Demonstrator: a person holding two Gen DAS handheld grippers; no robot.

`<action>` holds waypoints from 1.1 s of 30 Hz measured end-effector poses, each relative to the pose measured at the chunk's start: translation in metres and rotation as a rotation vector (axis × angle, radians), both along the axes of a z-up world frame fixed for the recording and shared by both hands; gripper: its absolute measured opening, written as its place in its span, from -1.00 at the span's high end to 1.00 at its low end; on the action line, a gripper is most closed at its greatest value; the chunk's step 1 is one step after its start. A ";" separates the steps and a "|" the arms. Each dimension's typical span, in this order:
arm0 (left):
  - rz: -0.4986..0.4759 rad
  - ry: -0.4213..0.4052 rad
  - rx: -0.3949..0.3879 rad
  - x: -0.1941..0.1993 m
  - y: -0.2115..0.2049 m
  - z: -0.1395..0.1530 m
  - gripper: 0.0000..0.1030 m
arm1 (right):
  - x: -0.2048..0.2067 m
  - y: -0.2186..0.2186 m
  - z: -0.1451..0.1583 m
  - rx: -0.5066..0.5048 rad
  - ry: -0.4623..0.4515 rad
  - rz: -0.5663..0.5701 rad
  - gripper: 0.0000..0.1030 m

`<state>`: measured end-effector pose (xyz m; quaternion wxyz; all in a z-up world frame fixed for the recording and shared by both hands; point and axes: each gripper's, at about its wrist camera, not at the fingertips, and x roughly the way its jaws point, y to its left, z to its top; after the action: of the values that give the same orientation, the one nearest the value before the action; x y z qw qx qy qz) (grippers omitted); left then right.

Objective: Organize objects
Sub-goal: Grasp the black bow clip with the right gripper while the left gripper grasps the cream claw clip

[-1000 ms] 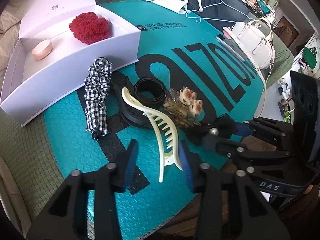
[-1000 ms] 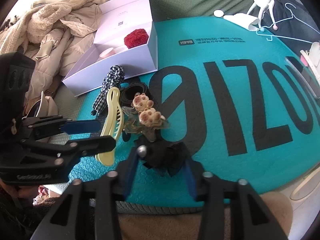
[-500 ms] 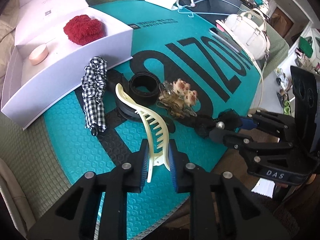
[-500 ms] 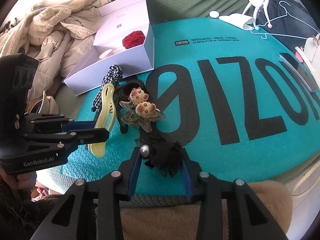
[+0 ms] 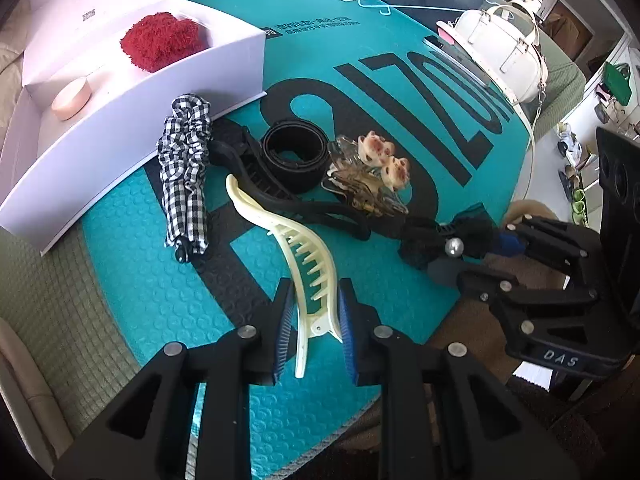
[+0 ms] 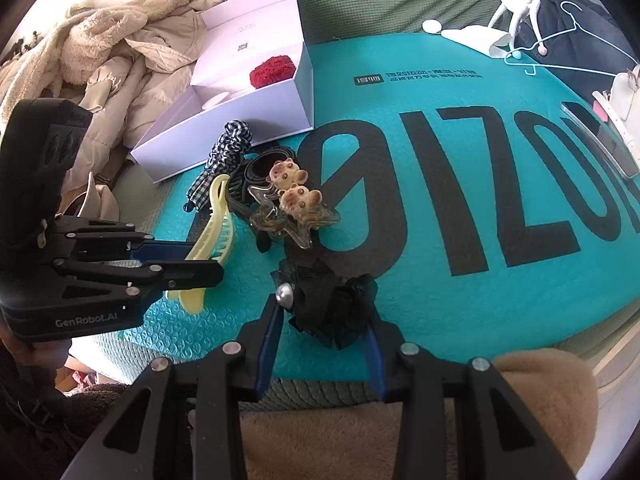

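My left gripper [image 5: 314,312] is shut on the near end of a cream hair claw clip [image 5: 296,252], which also shows in the right wrist view [image 6: 212,232]. My right gripper [image 6: 324,320] is closed around a black bow hair piece with a pearl [image 6: 332,300], also visible in the left wrist view [image 5: 444,236]. Beyond lie a checked scrunchie [image 5: 186,176], a black band [image 5: 296,156], a black clip [image 5: 256,176] and a clear clip with two bears [image 5: 376,172]. An open white box [image 5: 132,92] holds a red scrunchie [image 5: 160,40] and a pink disc [image 5: 72,98].
All lies on a teal mat [image 5: 152,288] over a green sofa. A white handbag [image 5: 504,48], a phone [image 5: 460,56] and a blue hanger [image 5: 420,4] sit at the far right. Beige coats [image 6: 112,68] are piled left of the box.
My left gripper closed from wide open onto the cream clip's near end. My right gripper narrowed around the black bow. Both views shifted slightly.
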<state>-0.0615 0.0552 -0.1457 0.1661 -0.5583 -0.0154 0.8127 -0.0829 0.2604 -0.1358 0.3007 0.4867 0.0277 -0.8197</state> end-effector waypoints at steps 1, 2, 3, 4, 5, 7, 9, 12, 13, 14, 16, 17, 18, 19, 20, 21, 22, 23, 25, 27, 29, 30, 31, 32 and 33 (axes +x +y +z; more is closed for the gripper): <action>0.003 -0.001 0.003 -0.002 0.000 -0.001 0.62 | 0.000 0.000 0.000 -0.001 0.000 0.000 0.26; 0.006 -0.002 0.004 -0.003 0.001 -0.002 0.62 | 0.000 0.000 -0.001 -0.001 0.000 -0.001 0.26; 0.008 -0.001 0.003 -0.004 0.001 -0.002 0.62 | 0.000 0.000 -0.001 0.001 0.001 -0.001 0.26; 0.009 0.000 -0.001 -0.004 0.002 -0.002 0.62 | 0.000 0.000 -0.001 0.002 0.002 0.000 0.26; 0.010 0.003 -0.007 -0.004 0.003 -0.002 0.62 | 0.000 -0.001 -0.001 0.007 0.005 0.001 0.26; 0.011 0.008 -0.016 -0.004 0.005 -0.001 0.62 | 0.000 -0.001 -0.001 0.010 0.009 0.003 0.26; 0.015 0.011 -0.017 -0.004 0.005 -0.001 0.62 | 0.000 0.000 -0.001 0.006 0.010 -0.001 0.27; 0.031 0.006 -0.012 -0.005 0.004 -0.001 0.63 | 0.000 0.002 -0.001 -0.004 0.012 -0.008 0.35; 0.037 0.001 -0.004 -0.005 0.003 -0.001 0.63 | 0.001 0.004 0.000 -0.015 0.011 -0.009 0.35; 0.042 -0.007 0.007 -0.006 0.001 -0.001 0.63 | 0.001 0.005 0.000 -0.029 0.007 -0.008 0.35; 0.055 -0.021 0.026 -0.006 -0.001 -0.001 0.64 | 0.001 0.005 0.000 -0.032 0.005 -0.016 0.35; 0.059 -0.024 0.030 -0.006 -0.002 0.000 0.64 | 0.001 0.006 0.001 -0.030 0.006 -0.020 0.35; 0.064 -0.028 0.032 -0.006 -0.003 0.000 0.64 | 0.001 0.007 0.001 -0.032 0.008 -0.023 0.36; 0.066 -0.031 0.036 -0.005 -0.003 0.001 0.64 | 0.001 0.007 0.002 -0.033 0.009 -0.024 0.36; 0.067 -0.033 0.041 -0.005 -0.004 0.001 0.64 | 0.002 0.008 0.003 -0.035 0.013 -0.025 0.36; 0.066 -0.033 0.042 -0.004 -0.004 0.003 0.64 | 0.002 0.008 0.004 -0.037 0.016 -0.024 0.37; 0.065 -0.029 0.039 -0.003 -0.004 0.004 0.64 | 0.002 0.009 0.005 -0.038 0.017 -0.024 0.37; 0.064 -0.025 0.033 -0.002 -0.004 0.006 0.64 | 0.003 0.009 0.007 -0.038 0.019 -0.022 0.37; 0.066 -0.020 0.022 0.000 -0.004 0.010 0.64 | 0.005 0.008 0.010 -0.038 0.025 -0.017 0.37; 0.064 -0.007 0.017 0.003 -0.004 0.015 0.64 | 0.006 0.006 0.014 -0.037 0.036 -0.010 0.37; 0.058 0.010 0.004 0.005 -0.005 0.022 0.64 | 0.008 0.005 0.016 -0.036 0.040 -0.006 0.37; 0.058 0.014 0.007 0.005 -0.006 0.025 0.64 | 0.009 0.004 0.018 -0.035 0.044 -0.003 0.37; 0.062 0.017 0.011 0.006 -0.007 0.028 0.64 | 0.010 0.003 0.020 -0.036 0.046 -0.001 0.37; 0.069 0.022 0.015 0.006 -0.010 0.032 0.64 | 0.011 0.002 0.022 -0.039 0.048 0.003 0.37; 0.076 0.030 0.016 0.006 -0.012 0.036 0.64 | 0.011 0.001 0.025 -0.042 0.051 0.007 0.37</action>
<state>-0.0551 0.0433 -0.1098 0.1399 -0.5439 -0.0405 0.8264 -0.0715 0.2609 -0.1111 0.3131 0.4592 0.0200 -0.8311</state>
